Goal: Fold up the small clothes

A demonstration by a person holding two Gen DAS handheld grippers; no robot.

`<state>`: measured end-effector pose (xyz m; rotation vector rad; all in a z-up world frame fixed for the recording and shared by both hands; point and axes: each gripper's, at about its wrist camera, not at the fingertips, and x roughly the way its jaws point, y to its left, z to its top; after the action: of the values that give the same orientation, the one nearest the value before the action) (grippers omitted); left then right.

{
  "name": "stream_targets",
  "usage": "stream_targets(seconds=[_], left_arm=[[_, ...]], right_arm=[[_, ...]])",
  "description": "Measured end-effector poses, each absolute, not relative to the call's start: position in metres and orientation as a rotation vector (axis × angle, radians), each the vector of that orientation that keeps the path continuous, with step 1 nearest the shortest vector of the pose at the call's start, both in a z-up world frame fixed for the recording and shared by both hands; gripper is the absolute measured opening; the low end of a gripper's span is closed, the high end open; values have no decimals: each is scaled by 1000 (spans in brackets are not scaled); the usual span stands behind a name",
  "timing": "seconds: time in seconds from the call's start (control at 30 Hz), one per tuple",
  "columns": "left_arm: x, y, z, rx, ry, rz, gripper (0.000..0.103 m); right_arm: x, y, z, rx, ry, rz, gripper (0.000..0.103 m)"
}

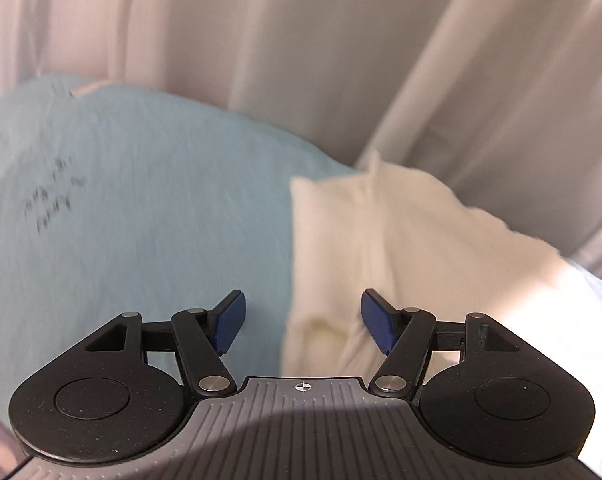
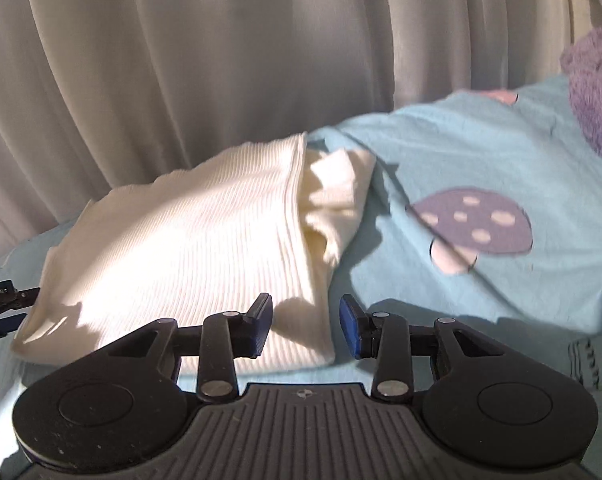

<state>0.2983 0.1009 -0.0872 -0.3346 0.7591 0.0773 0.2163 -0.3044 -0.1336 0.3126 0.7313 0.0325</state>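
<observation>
The white ribbed top [image 2: 189, 248] lies on the light blue sheet [image 2: 441, 148], near the curtain [image 2: 181, 60] at the far side. It looks folded over already, with one flap on top and a loose bit poking out on its right. So the fold seems partly done, and it may need tidying. The right gripper [image 2: 305, 326] hovers low at the near corner, fingers wide, holding nothing. The left gripper [image 1: 303, 320] hovers above the top's edge, fingers wide and empty too.
</observation>
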Motion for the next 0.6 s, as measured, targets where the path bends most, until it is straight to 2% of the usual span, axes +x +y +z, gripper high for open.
stream_targets(seconds=[0.1,0.2,0.33,0.43,0.6], left_arm=[[284,100,-85,-368,781,50,66],[279,104,-87,-431,790,21,58],[282,103,-85,-418,826,23,30],[284,104,-85,-446,843,24,11],[276,112,-72,-499,814,-9,8]], right_arm=[[214,-314,-152,346,749,61,37],[222,-317,-151,402,752,93,36],[225,-322,-151,456,748,94,20],[220,-313,-139,317,725,34,10],[216,-305,-127,137,699,-37,8]])
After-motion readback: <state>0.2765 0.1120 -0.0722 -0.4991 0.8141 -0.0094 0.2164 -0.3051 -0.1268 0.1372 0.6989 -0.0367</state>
